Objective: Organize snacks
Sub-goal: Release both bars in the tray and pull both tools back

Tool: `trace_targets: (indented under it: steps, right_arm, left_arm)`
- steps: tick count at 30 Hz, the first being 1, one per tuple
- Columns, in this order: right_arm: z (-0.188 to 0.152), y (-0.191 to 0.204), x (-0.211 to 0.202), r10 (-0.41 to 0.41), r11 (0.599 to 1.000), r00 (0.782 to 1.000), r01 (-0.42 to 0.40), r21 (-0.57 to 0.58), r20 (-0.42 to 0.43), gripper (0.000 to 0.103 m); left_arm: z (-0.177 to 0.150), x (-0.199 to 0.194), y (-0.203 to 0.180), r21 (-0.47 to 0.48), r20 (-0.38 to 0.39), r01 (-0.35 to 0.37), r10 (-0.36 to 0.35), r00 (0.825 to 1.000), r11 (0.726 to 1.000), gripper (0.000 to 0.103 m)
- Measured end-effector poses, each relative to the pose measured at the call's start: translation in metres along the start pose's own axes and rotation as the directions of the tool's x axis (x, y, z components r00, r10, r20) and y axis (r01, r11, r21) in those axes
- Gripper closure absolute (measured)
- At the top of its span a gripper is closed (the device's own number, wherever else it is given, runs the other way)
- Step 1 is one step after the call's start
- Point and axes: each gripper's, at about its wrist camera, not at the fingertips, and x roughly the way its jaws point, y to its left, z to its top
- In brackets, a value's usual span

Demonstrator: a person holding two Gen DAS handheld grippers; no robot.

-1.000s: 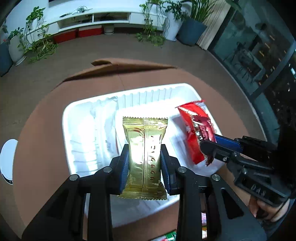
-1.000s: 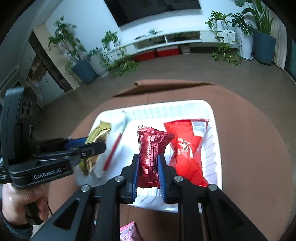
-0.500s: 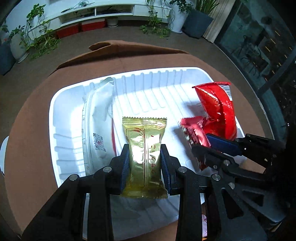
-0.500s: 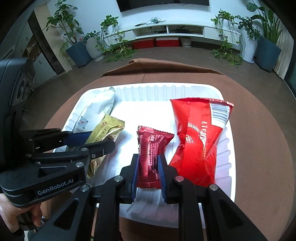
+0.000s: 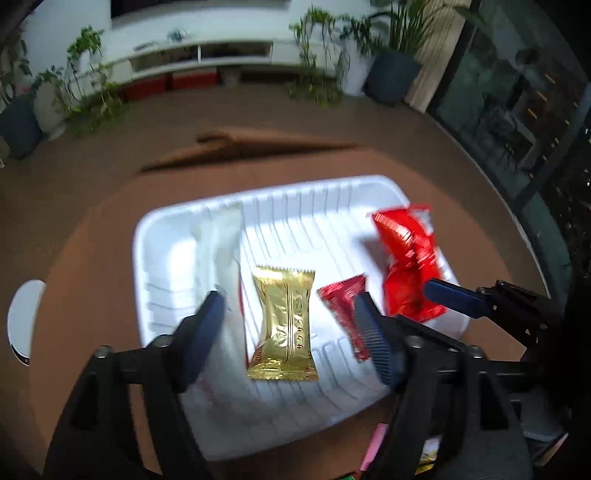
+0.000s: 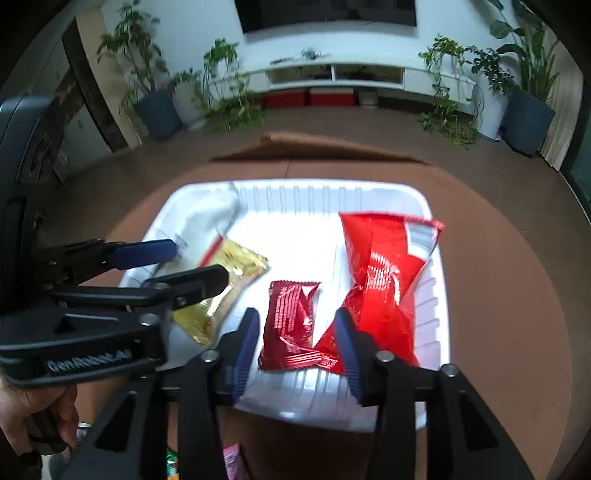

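Home living room. Wall-mounted TV (image 6: 328, 13) at far wall, low white media console (image 6: 351, 75) beneath with red storage boxes (image 6: 310, 98). Potted plants (image 6: 155, 92) at far left and right. Glass doors (image 5: 517, 110) at right. Brown floor.

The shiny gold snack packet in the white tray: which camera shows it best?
The left wrist view: the shiny gold foil snack packet lies flat and whole in the white plastic tray, its printed lettering visible. In the right wrist view the left gripper covers part of it.
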Motion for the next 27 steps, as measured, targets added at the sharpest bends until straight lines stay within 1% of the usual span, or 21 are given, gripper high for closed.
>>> trace_targets:
  steps: [1,2,3,4,5,6,7,8,11,12,14,16,18,19,20,21,23,24,25,26,27]
  right_arm:
    - [0.0,-0.001,-0.013,0.018,1.0,0.999,-0.018,0.009,0.034,0.044]
    - [0.001,-0.002,-0.024,0.028,0.999,0.998,-0.029,0.014,0.062,0.034]
    - [0.001,-0.003,-0.041,0.042,0.999,0.993,-0.044,0.022,0.108,0.027]
    - [0.0,-0.005,-0.055,0.057,0.998,0.988,-0.062,0.028,0.143,0.024]
    - [-0.001,-0.007,-0.068,0.075,0.996,0.981,-0.083,0.036,0.176,0.017]
    - [-0.004,-0.012,-0.087,0.102,0.992,0.97,-0.115,0.049,0.221,0.012]
    - [-0.007,-0.015,-0.1,0.117,0.989,0.961,-0.135,0.057,0.251,0.011]
    - [-0.01,-0.018,-0.111,0.129,0.986,0.953,-0.152,0.064,0.274,0.01]
    - [-0.028,-0.035,-0.15,0.17,0.969,0.923,-0.221,0.114,0.346,0.006]
    - [-0.037,-0.043,-0.163,0.185,0.959,0.91,-0.25,0.135,0.371,0.004]
    - [-0.055,-0.055,-0.182,0.202,0.941,0.893,-0.291,0.171,0.403,0.003]
    - [-0.081,-0.068,-0.199,0.227,0.915,0.871,-0.344,0.212,0.435,0.0]
    - [-0.111,-0.081,-0.211,0.237,0.883,0.862,-0.383,0.27,0.449,0.0]
    - [-0.126,-0.086,-0.214,0.25,0.865,0.858,-0.406,0.294,0.449,0.0]
    - [-0.14,-0.09,-0.215,0.264,0.849,0.855,-0.426,0.314,0.446,0.0]
    - [-0.16,-0.095,-0.216,0.275,0.821,0.855,-0.447,0.356,0.439,0.0]
    - [-0.189,-0.102,-0.214,0.286,0.779,0.859,-0.467,0.418,0.425,0.0]
    - [-0.205,-0.103,-0.212,0.281,0.767,0.869,-0.458,0.449,0.407,0.0]
    - [-0.219,-0.101,-0.211,0.268,0.766,0.883,-0.438,0.471,0.386,0.0]
    - [-0.231,-0.098,-0.21,0.26,0.765,0.892,-0.424,0.484,0.369,0.0]
    - [-0.243,-0.094,-0.209,0.255,0.764,0.9,-0.412,0.497,0.354,0.0]
  left_arm:
    - [0.002,-0.013,0.002,-0.005,0.027,0.011,-0.011,1.0,1.0,0.014]
    - [0.002,-0.026,0.001,-0.009,0.055,0.021,-0.02,0.998,1.0,0.002]
    - [0.003,-0.042,0.004,-0.012,0.083,0.031,-0.03,0.996,0.999,0.0]
    - [0.003,-0.058,0.006,-0.018,0.109,0.045,-0.043,0.993,0.999,0.0]
    - [0.003,-0.07,0.007,-0.021,0.124,0.058,-0.055,0.991,0.998,0.0]
    - [0.001,-0.086,0.008,-0.02,0.146,0.074,-0.07,0.987,0.997,0.0]
    - [-0.001,-0.098,0.008,-0.017,0.159,0.077,-0.074,0.985,0.997,0.0]
    - [-0.005,-0.116,0.006,-0.006,0.189,0.082,-0.08,0.979,0.997,0.0]
    - [-0.019,-0.168,0.003,0.036,0.256,0.063,-0.07,0.964,0.997,0.0]
    - [-0.029,-0.186,0.001,0.048,0.294,0.058,-0.07,0.953,0.997,0.0]
    - [-0.047,-0.216,0.001,0.061,0.345,0.07,-0.087,0.935,0.996,0.0]
    - [-0.072,-0.244,0.004,0.047,0.414,0.059,-0.073,0.907,0.997,0.0]
    - [-0.1,-0.261,0.01,0.018,0.46,0.076,-0.076,0.885,0.997,0.0]
    - [-0.113,-0.265,0.014,-0.011,0.463,0.082,-0.067,0.884,0.997,0.0]
    - [-0.126,-0.268,0.019,-0.046,0.45,0.085,-0.055,0.891,0.995,0.0]
    - [-0.143,-0.269,0.026,-0.094,0.419,0.093,-0.045,0.907,0.991,0.0]
    - [-0.166,-0.266,0.037,-0.162,0.365,0.097,-0.031,0.93,0.982,0.0]
    - [-0.181,-0.263,0.043,-0.21,0.334,0.101,-0.026,0.942,0.972,0.0]
    - [-0.196,-0.261,0.049,-0.252,0.31,0.107,-0.024,0.95,0.962,0.0]
    - [-0.207,-0.258,0.053,-0.271,0.297,0.108,-0.023,0.954,0.957,0.0]
    - [-0.221,-0.255,0.055,-0.289,0.274,0.093,-0.01,0.962,0.953,0.0]
